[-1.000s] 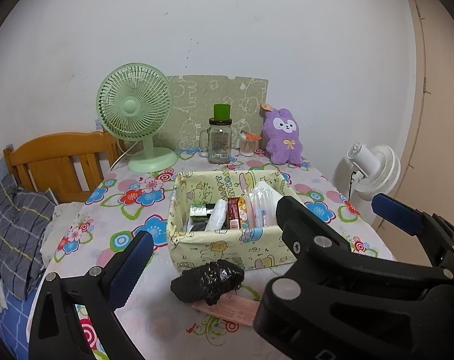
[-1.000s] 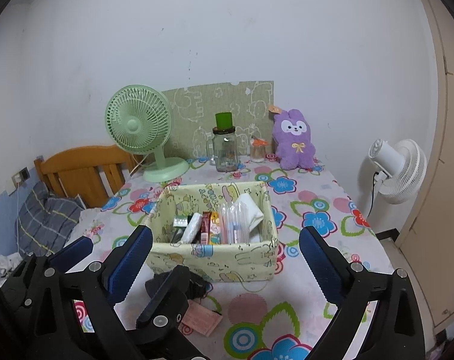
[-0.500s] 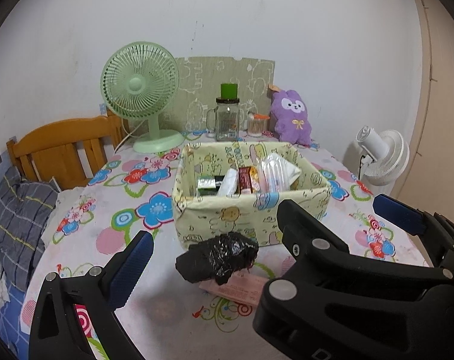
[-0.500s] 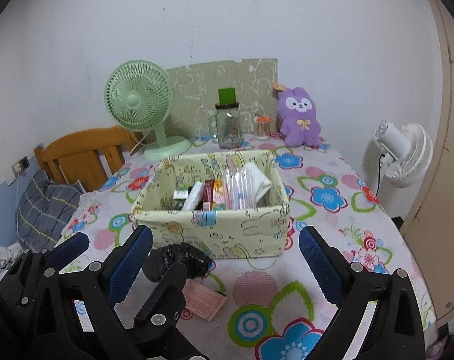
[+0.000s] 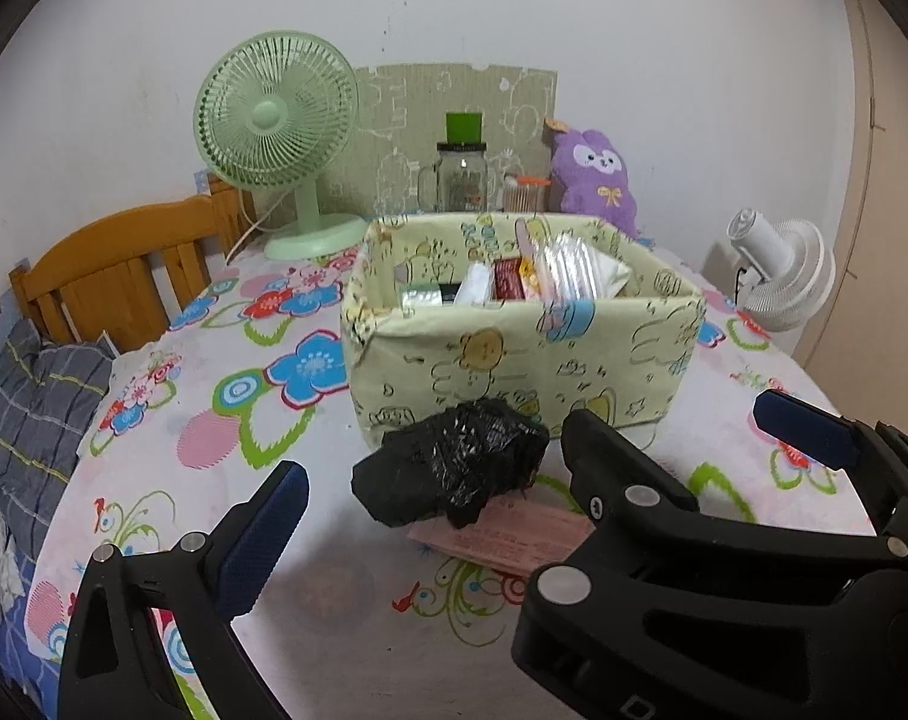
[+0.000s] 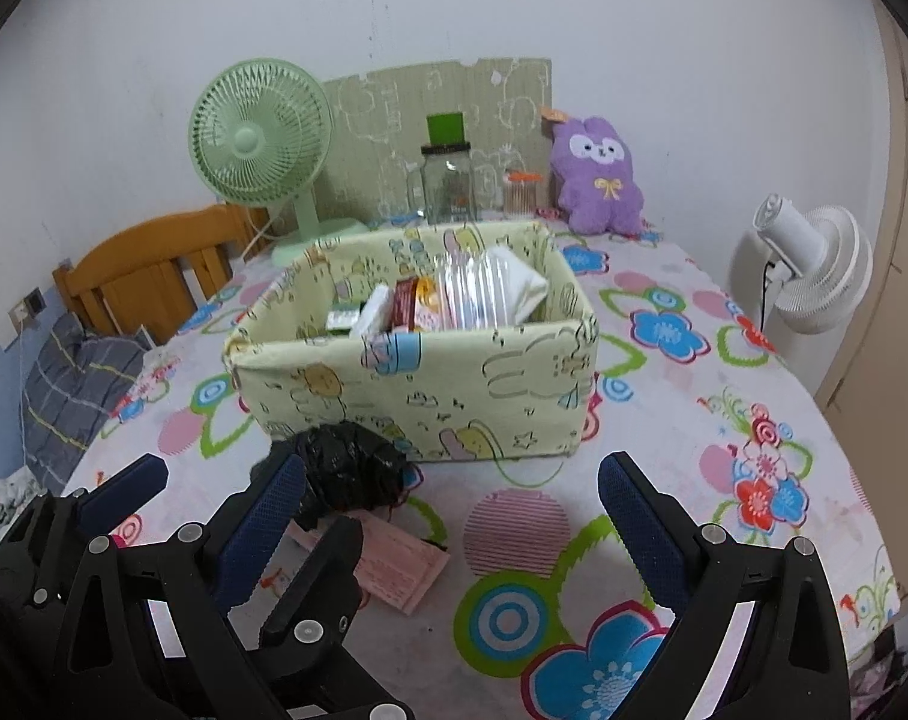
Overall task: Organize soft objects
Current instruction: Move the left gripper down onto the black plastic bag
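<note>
Both of my hand-held grippers hover low over the near edge of the floral tablecloth, jaws spread wide and holding nothing: my left gripper frames the crumpled black plastic bag between its blue-padded fingers, while my right gripper sits just to its right, over bare cloth. That bag lies on a flat pink packet, touching the near wall of the yellow-green fabric storage box. Inside the box stand packets, a red carton and clear wrapped items, packed upright. At the far side of the table are a green desk fan, a glass jar with a green lid and a purple plush rabbit. A white floor fan stands to the right, off the table.
</note>
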Tool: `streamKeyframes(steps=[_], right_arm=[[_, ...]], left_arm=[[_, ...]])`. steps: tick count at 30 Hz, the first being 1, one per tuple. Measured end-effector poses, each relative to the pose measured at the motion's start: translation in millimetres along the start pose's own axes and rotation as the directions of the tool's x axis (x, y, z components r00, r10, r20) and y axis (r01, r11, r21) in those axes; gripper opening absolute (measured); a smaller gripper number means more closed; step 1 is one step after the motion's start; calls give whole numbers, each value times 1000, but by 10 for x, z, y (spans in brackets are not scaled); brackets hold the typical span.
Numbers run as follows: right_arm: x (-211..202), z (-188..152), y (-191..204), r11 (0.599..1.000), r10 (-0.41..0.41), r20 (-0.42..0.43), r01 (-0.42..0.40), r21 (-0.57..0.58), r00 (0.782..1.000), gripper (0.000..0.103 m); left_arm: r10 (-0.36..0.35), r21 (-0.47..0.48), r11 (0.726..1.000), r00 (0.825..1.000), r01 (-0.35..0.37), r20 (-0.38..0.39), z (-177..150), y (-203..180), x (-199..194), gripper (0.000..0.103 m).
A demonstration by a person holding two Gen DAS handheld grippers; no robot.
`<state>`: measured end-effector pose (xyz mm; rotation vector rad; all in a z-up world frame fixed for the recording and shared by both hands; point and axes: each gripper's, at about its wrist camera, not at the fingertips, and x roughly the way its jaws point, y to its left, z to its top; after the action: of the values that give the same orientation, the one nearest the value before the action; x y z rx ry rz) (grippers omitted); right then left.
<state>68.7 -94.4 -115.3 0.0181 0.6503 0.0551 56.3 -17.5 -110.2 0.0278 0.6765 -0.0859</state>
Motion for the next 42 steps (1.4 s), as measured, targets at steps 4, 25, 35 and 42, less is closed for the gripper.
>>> streamKeyframes(steps=[4, 25, 35, 42], right_arm=[[114, -58, 7, 1000, -2, -32, 2, -1, 999, 100], [488, -48, -112, 999, -14, -99, 18, 40, 995, 100], [601, -21, -170, 998, -17, -117, 24, 55, 993, 100], [641, -33, -183, 998, -10, -127, 18, 62, 992, 100]], left_arm=[[5, -2, 1000, 1000, -5, -27, -44, 26, 104, 101], [11, 19, 1000, 997, -9, -82, 37, 21, 524, 101], [-13, 32, 999, 993, 17, -114, 68, -3, 654, 83], [-54, 35, 998, 991, 58, -119, 49, -30, 649, 66]])
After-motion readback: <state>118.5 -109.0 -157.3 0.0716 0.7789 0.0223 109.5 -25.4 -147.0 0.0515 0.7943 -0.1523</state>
